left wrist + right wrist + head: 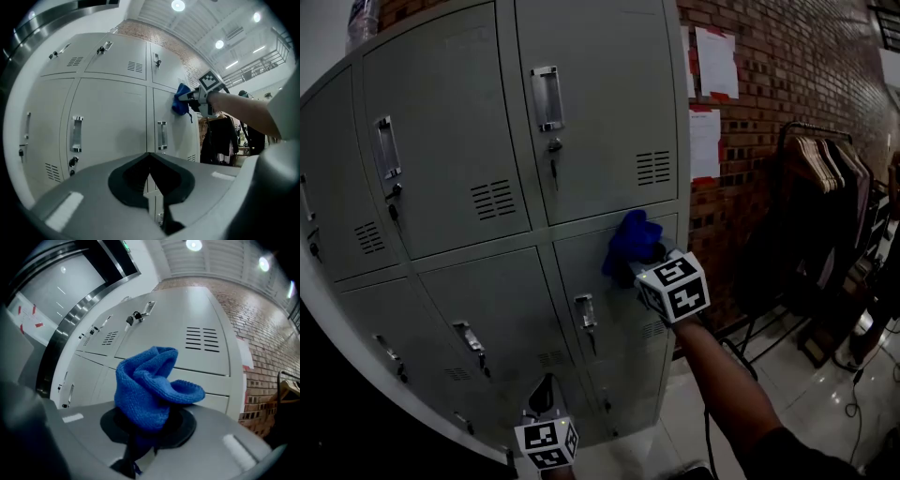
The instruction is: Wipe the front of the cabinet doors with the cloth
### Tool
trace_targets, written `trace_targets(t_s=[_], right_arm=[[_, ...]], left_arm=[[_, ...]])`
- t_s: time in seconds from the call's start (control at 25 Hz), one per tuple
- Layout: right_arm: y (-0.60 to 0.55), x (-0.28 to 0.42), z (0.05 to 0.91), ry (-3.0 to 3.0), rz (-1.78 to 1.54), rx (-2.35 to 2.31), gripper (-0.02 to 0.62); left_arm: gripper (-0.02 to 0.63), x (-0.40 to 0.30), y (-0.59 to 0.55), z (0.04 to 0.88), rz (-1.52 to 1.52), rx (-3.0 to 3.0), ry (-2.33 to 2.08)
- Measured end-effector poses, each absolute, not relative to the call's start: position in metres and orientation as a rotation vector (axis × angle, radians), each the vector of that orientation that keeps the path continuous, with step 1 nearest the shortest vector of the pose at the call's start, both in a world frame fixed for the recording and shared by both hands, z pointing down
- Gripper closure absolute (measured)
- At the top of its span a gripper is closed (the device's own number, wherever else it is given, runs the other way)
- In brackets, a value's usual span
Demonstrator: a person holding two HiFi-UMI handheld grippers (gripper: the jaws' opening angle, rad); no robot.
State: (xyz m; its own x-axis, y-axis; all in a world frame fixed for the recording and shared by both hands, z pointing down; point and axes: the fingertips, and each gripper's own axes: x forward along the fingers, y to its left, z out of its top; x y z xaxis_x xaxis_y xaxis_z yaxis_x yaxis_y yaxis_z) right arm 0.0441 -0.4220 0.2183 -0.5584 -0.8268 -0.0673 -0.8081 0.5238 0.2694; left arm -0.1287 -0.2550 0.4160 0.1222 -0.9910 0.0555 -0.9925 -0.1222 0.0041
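Here, the left gripper (149, 177) hangs low before the bottom doors, its jaws pressed together on nothing. The tall grey metal locker cabinet (609, 112) fills the middle. The crumpled blue knitted cloth (150, 385), pinched in the right gripper (146, 430), bunches ahead of its fingers, seemingly against the lower right door's top edge. White paper sheets (714, 61) on the red brick wall (787, 75) are unreadable.

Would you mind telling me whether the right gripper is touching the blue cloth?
Touching. The right gripper view shows the right gripper clamped on the blue cloth, whose bunched end rises from between the jaws.
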Motion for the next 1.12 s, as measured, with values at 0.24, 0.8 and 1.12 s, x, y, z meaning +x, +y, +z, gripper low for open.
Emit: trace_targets(t_s=[0.24,0.8,1.12], right_arm=[[-0.439,0.101,0.217,-2.615,-0.383,1.523,0.522],[-0.41,0.091,0.23,-2.606,-0.402,1.502,0.523],[-0.379,-0.059,0.268,-2.717,-0.386,1.151,0.523]], left_arm=[[0.592,-0.122,-0.253,0.418,0.043,2.337,-2.019],[0.592,-0.121,-0.244,0.419,0.039,2.355,-2.002],[0.592,-0.132,-0.235,0.417,0.016,2.319,-2.036]])
